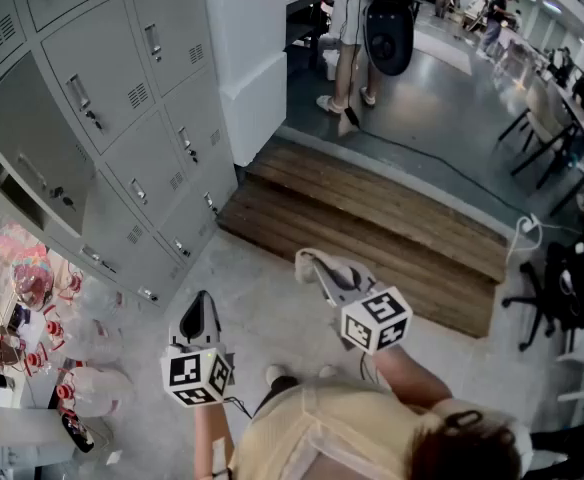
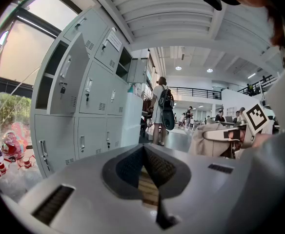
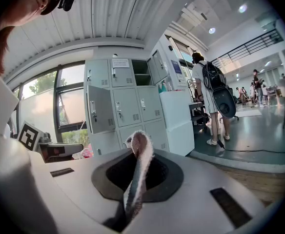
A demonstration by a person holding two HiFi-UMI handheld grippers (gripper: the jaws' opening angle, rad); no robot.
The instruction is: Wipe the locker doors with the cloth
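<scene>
A bank of grey lockers (image 1: pixel 132 108) fills the left of the head view, with one door (image 1: pixel 34 158) swung open. My right gripper (image 1: pixel 317 266) is shut on a pale cloth (image 1: pixel 332 268), held above the concrete floor well short of the lockers. In the right gripper view the cloth (image 3: pixel 138 165) stands folded between the jaws, and the lockers (image 3: pixel 128 108) lie ahead. My left gripper (image 1: pixel 200 306) is shut on nothing and points toward the lowest lockers. The left gripper view has its jaws meeting at the tip (image 2: pixel 143 149), with the lockers (image 2: pixel 91 106) at the left.
A wooden step (image 1: pixel 372 218) runs to the right of the lockers, beside a white cabinet (image 1: pixel 257 78). A person with a backpack (image 1: pixel 372 18) stands on the raised floor. Bottles and toys (image 1: pixel 42 298) crowd the lower left. A black office chair (image 1: pixel 562 288) stands at the right.
</scene>
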